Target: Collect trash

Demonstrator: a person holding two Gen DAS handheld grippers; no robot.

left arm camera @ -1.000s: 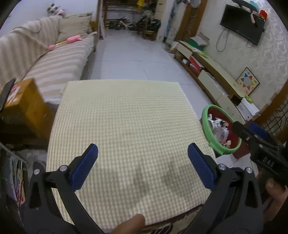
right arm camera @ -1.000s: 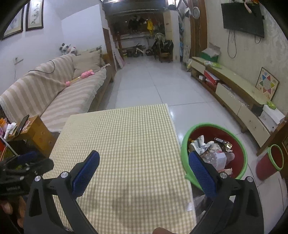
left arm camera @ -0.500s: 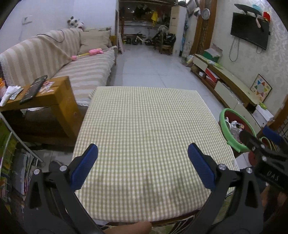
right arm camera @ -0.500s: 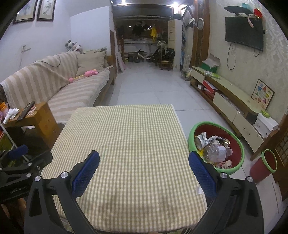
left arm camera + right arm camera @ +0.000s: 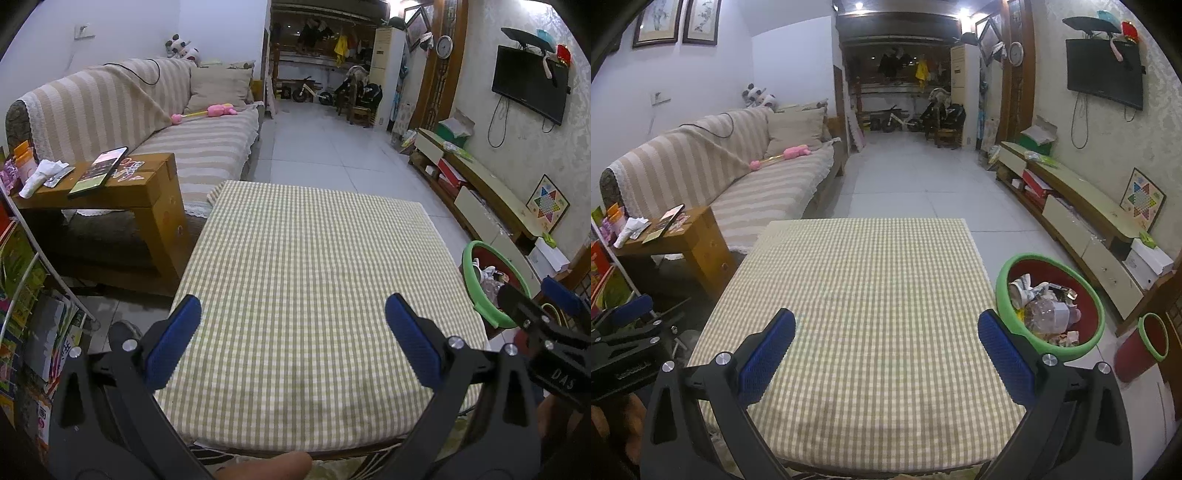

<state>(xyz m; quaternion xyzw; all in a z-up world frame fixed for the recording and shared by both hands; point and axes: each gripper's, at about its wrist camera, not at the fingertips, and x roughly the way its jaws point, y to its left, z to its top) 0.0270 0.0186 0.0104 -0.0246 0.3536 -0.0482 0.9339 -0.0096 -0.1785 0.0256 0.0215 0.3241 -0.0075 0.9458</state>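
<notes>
Trash (image 5: 1043, 306) is seen only inside the green-rimmed basin (image 5: 1097, 306) on the floor just beside the right edge of the tabletop (image 5: 864, 314); none is visible on the checked cloth itself. From left to right: the left claw (image 5: 293, 332) is held wide apart and empty over the near part of the tabletop, the cloth lies bare between the blue pads, and the right claw (image 5: 886, 341) is likewise spread wide and carries nothing, with the basin just to its right. The heap appears to be made up of crumpled paper, wrappers and what may be a clear plastic bottle, though the fisheye edge makes this hard to confirm. Such pieces are judged light, soft and easily crushed; thin film would be slippery, so a bunched fold or a bottle's neck would be the better place to take hold. Compared with a second ago, both cameras have been drawn back and raised: more of the room, the sofa (image 5: 140, 110) and the wooden side table (image 5: 122, 184) is now taken in, the left view has sharpened, and the claws' spread is unchanged.
</notes>
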